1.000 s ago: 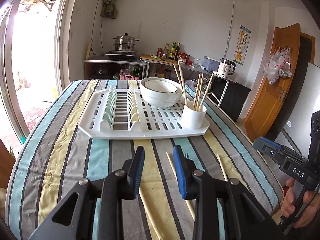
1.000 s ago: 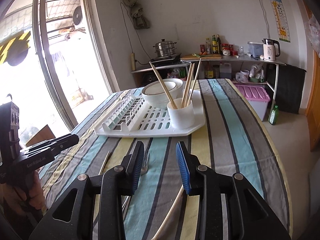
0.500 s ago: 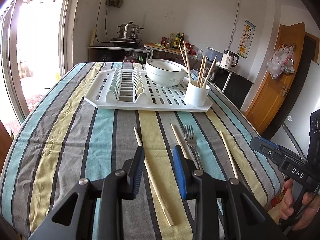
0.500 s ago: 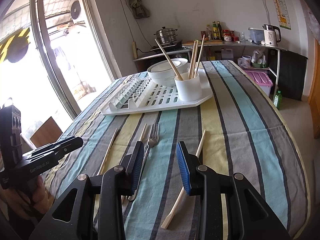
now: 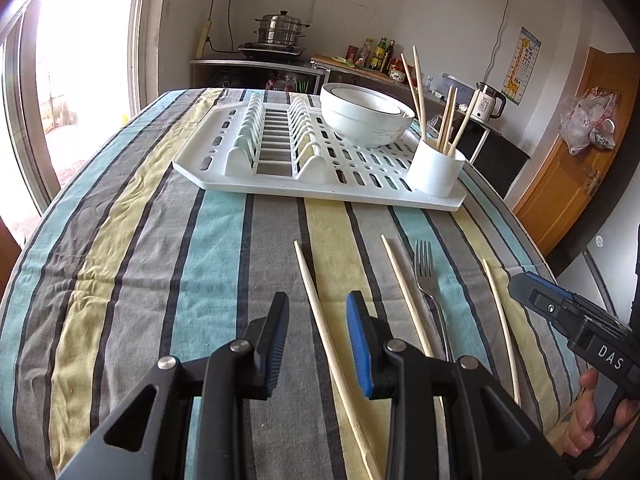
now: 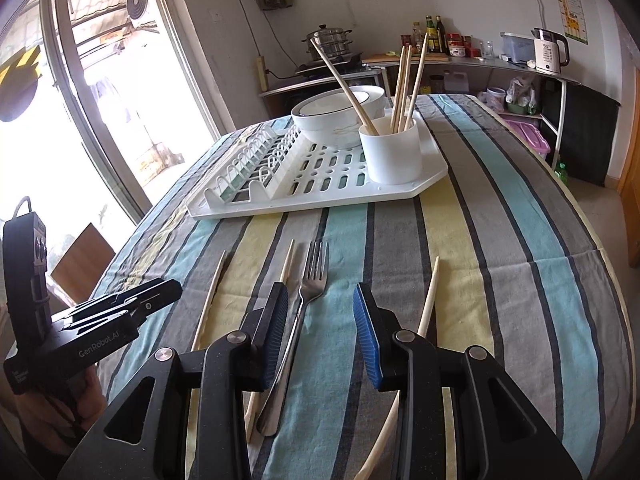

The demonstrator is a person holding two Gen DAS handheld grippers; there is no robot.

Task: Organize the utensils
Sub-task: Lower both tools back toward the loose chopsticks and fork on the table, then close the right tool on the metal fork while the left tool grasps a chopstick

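Chopsticks (image 5: 448, 120): 5 stand in the cup (image 5: 436, 170) ahead; 3 plus 1 fork (image 6: 308, 304) lie under both grippers (image 5: 318, 340) (image 6: 320, 336), jaws apart, empty.

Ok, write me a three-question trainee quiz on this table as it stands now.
1. True or false: the fork lies inside the white cup.
2. How many loose chopsticks lie flat on the striped tablecloth?
3. What sits beside the cup on the drying rack? A) a kettle B) stacked white bowls C) a pan

Key:
1. False; it lies on the cloth in front of the rack.
2. Three, counted in the left wrist view: one ahead of the open left gripper, one left of the fork, one right of it.
3. B
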